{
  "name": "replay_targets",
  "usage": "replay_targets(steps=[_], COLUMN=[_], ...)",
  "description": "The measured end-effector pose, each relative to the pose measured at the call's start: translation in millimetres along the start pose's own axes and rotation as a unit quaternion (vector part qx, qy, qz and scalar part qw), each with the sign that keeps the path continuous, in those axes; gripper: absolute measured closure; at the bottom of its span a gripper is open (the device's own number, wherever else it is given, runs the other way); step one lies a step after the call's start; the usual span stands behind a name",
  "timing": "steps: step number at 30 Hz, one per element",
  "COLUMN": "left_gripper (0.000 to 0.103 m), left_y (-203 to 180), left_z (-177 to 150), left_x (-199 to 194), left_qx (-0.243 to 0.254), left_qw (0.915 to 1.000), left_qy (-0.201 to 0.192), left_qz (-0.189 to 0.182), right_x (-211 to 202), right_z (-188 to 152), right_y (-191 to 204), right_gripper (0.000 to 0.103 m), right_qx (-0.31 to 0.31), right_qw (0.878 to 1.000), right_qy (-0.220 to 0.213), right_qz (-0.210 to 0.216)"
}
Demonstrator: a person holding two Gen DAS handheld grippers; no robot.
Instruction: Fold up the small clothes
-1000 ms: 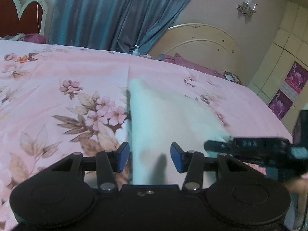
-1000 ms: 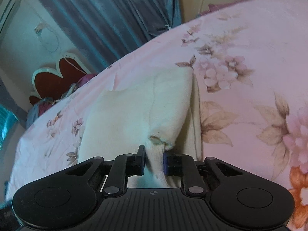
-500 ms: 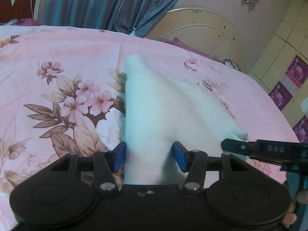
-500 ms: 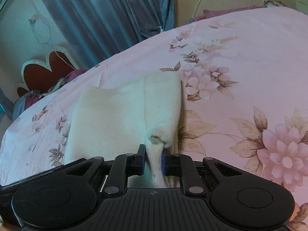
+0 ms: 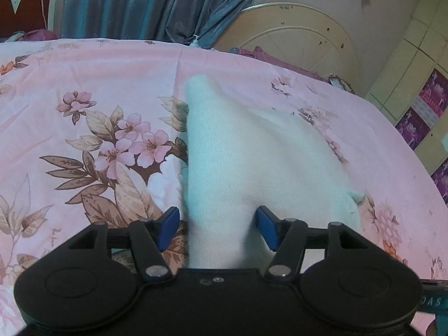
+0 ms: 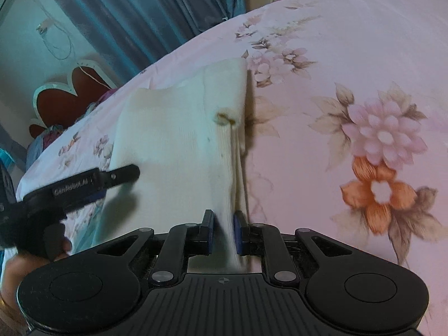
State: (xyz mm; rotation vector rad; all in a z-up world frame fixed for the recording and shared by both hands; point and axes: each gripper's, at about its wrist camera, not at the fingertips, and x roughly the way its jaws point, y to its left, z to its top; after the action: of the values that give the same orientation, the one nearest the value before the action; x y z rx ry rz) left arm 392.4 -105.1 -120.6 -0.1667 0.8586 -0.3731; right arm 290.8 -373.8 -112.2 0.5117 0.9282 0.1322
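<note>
A small cream knit garment [image 5: 240,168] lies on the pink floral bedsheet [image 5: 84,89]. In the left wrist view my left gripper [image 5: 217,231] is open, its blue pads on either side of the garment's near edge, not closed on it. In the right wrist view my right gripper [image 6: 224,232] is shut on a ribbed edge of the garment [image 6: 179,140], which is pulled up toward it into a ridge. The left gripper [image 6: 84,184] also shows there, over the garment's left side.
The bedsheet [image 6: 350,56] spreads wide to all sides. A blue curtain [image 5: 156,2] and a cream headboard [image 5: 296,42] stand behind the bed. A red heart-shaped headboard [image 6: 70,95] is at the far left. Cupboards [image 5: 420,64] line the right wall.
My left gripper has moved forward over the garment's near edge, still open. My right gripper has stayed shut on the ribbed edge and pulled it nearer.
</note>
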Motion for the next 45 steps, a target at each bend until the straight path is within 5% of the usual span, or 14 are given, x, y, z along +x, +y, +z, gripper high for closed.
replay_targets(steps=[6,16,18,19,20,33,36,39,45], left_gripper=[0.047,0.046,0.046,0.046,0.046,0.047,0.044,0.045,0.047], left_y=[-3.1,-12.3,-14.0,-14.7,-15.2,3.5,11.3,24.5,30.0], left_z=[0.8,22.2,29.6,33.7,37.7,72.6,74.2,71.3,60.5], left_x=[-3.5,-25.5,-25.4,-23.9,-21.8,26.3,41.1,52.5,50.7], left_qx=[0.005,0.017,0.020,0.020,0.020,-0.018,-0.035,-0.057,-0.044], left_qw=[0.9999,0.9997,0.9996,0.9995,0.9995,0.9996,0.9993,0.9984,0.9989], left_qy=[0.009,-0.015,-0.021,-0.023,-0.025,-0.014,-0.002,0.007,-0.004], left_qz=[0.006,0.006,0.005,0.006,0.007,0.018,0.008,-0.001,-0.013], right_x=[-6.5,-24.9,-20.0,-15.9,-13.0,64.9,81.9,92.3,95.8], right_z=[1.1,44.4,57.6,64.9,69.6,129.1,139.6,141.7,128.8], right_y=[-7.1,3.4,6.0,7.9,10.1,2.3,-8.5,-16.4,-8.0], right_gripper=[0.089,0.088,0.077,0.053,0.039,0.043,0.059,0.085,0.088], right_qx=[0.004,-0.015,-0.009,-0.006,-0.006,0.022,0.052,0.083,0.003], right_qw=[1.000,0.998,0.998,0.998,0.997,0.997,0.997,0.995,0.998], right_qy=[0.020,-0.052,-0.062,-0.069,-0.078,-0.066,-0.058,-0.050,-0.054], right_qz=[-0.010,-0.014,-0.009,-0.012,-0.017,-0.030,-0.022,-0.007,-0.028])
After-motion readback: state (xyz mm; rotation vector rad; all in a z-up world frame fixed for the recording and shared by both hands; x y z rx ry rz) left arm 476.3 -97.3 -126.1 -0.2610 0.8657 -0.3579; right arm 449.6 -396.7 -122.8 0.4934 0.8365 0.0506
